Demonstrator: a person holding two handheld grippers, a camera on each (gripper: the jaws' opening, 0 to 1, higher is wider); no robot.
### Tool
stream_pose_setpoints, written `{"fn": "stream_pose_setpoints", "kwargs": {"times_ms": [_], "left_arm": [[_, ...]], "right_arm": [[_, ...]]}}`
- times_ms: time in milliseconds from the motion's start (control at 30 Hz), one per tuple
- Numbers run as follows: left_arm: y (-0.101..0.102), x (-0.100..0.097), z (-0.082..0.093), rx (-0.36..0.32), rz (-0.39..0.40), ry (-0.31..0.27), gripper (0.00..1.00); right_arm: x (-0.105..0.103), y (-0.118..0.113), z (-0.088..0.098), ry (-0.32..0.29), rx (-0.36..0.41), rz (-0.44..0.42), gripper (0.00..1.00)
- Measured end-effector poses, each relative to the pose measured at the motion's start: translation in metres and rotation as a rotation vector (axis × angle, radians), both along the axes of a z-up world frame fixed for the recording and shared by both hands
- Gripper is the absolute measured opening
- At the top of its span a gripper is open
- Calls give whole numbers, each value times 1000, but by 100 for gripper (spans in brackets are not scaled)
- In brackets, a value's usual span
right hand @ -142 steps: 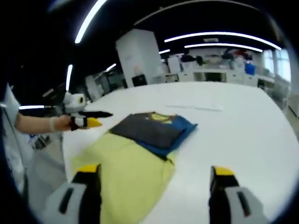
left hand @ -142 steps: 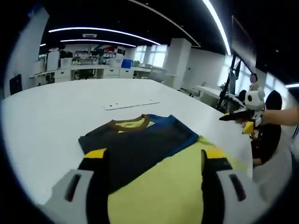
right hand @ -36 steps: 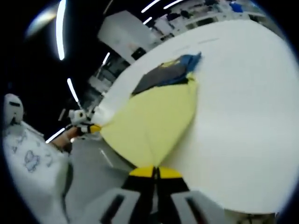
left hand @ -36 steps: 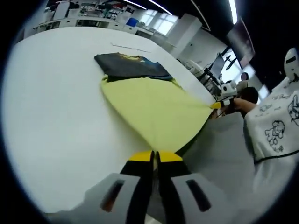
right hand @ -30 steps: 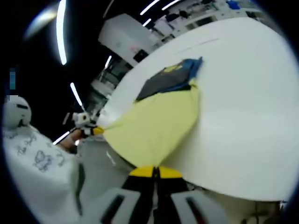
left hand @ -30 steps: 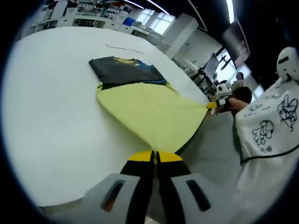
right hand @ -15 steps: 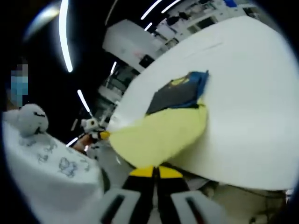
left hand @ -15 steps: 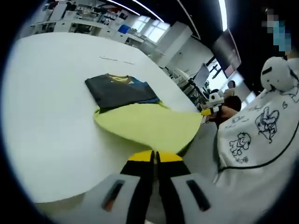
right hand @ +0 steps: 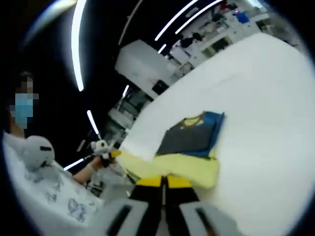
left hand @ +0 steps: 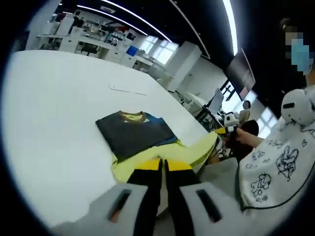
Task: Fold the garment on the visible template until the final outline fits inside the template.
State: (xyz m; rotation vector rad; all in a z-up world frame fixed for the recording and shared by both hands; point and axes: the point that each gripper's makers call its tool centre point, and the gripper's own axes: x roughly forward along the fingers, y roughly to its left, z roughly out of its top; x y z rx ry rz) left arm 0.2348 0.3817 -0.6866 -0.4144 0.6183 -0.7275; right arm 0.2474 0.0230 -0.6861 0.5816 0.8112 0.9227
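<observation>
On a broad white table lies the garment, a shirt with a dark grey folded upper part, a blue edge and a yellow collar, well in from the table's near edge. Its yellow lower half is lifted off the table and stretched toward us. In the left gripper view, we see our left gripper at the bottom, its two yellow-tipped black jaws pressed together with a corner of the yellow cloth between them. To the right in the same view, the other gripper pinches the far corner of the yellow hem, held by a hand. In the right gripper view, our right gripper likewise has its jaws closed on the yellow cloth, with the grey and blue part lying flat on the table beyond. At left in that view the left gripper grips the opposite corner. A thin pale strip lies on the table beyond the shirt.
</observation>
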Motion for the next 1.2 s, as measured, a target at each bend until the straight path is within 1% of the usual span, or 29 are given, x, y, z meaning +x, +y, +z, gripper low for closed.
{"fn": "stream_pose_setpoints", "kwargs": {"times_ms": [67,100,167,233,267,333,433,500,533,567,600,633,700,733,833,867,900,967,1033,1100,1133,1167,1200], "left_arm": [[0,15,1,-9,15,-4,0],[1,21,0,-8,21,-3,0],[1,35,-2,2,35,-7,0],[3,48,-5,0,55,-4,0],[3,52,-7,0,61,2,0],[5,62,-12,20,64,-2,0],[8,77,-16,21,79,-1,0],[9,84,-18,28,87,-2,0],[11,91,-20,25,97,-3,0],[12,95,-22,21,110,4,0],[9,93,-19,22,115,1,0],[9,98,-19,23,128,-9,0],[9,105,-25,42,139,1,0],[11,114,-28,55,155,-8,0],[12,131,-32,41,186,-5,0],[11,137,-35,46,191,-10,0],[11,139,-35,49,192,-11,0],[10,149,-42,60,200,-8,0],[9,157,-49,66,202,3,0],[12,166,-55,69,224,9,0],[15,169,-57,72,229,3,0],[18,176,-59,77,250,2,0],[19,177,-60,77,253,3,0]], "right_arm": [[16,3,1,-21,-12,-12,0],[28,0,-1,-21,-22,-28,0],[42,4,-1,-47,-35,-29,0],[52,7,-2,-51,-50,-35,0],[61,8,-3,-72,-63,-40,0],[69,11,-3,-73,-58,-45,0],[88,15,-3,-83,-53,-79,0],[97,17,-4,-83,-47,-88,0],[106,18,-5,-75,-34,-109,0],[113,17,-6,-67,-20,-109,0],[121,18,-8,-65,-8,-108,0],[127,18,-10,-63,-7,-112,0],[140,19,-16,-59,-8,-114,0],[144,19,-18,-53,-11,-115,0],[164,18,-30,-45,-30,-120,0],[168,17,-32,-41,-32,-122,0],[170,17,-33,-39,-32,-125,0],[184,14,-39,-18,-25,-163,0],[194,12,-43,-10,-16,-184,0],[204,11,-47,-1,-6,-207,0],[208,11,-48,13,10,-224,0],[213,12,-51,16,17,-225,0],[216,12,-53,18,16,-228,0]]}}
